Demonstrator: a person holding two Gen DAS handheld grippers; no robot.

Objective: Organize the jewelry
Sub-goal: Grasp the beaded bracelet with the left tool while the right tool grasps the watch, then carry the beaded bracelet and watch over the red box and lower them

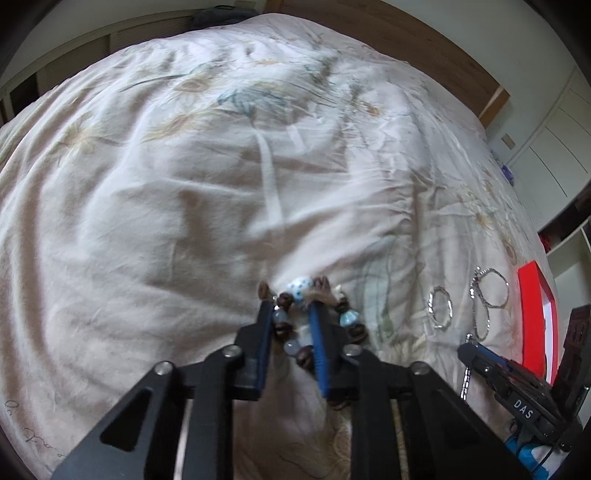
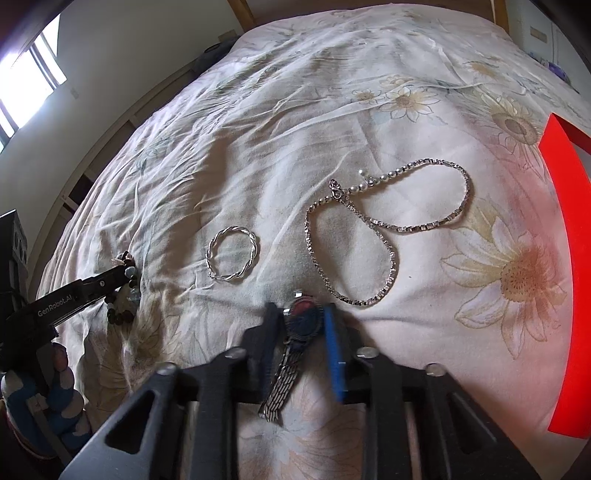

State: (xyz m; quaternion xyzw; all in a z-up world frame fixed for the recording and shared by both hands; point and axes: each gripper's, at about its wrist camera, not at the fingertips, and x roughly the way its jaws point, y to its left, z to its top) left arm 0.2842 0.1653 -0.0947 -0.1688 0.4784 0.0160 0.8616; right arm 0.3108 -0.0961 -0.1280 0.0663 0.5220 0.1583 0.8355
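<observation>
My left gripper [image 1: 290, 314] is shut on a beaded bracelet [image 1: 301, 325] of brown, pale blue and white beads, just above the bedspread. It also shows at the left of the right wrist view [image 2: 123, 275]. My right gripper [image 2: 301, 314] is shut on a wristwatch [image 2: 303, 317] with a dark round face; its metal band [image 2: 280, 384] hangs back between the fingers. A twisted silver ring bracelet [image 2: 231, 253] and a long silver chain with pearls [image 2: 391, 225] lie on the bed ahead of the right gripper.
A floral bedspread [image 2: 332, 110] covers the bed. A red box [image 2: 569, 258] stands at the right edge, also seen in the left wrist view [image 1: 535, 321]. A wooden headboard [image 1: 406, 33] and wall lie beyond.
</observation>
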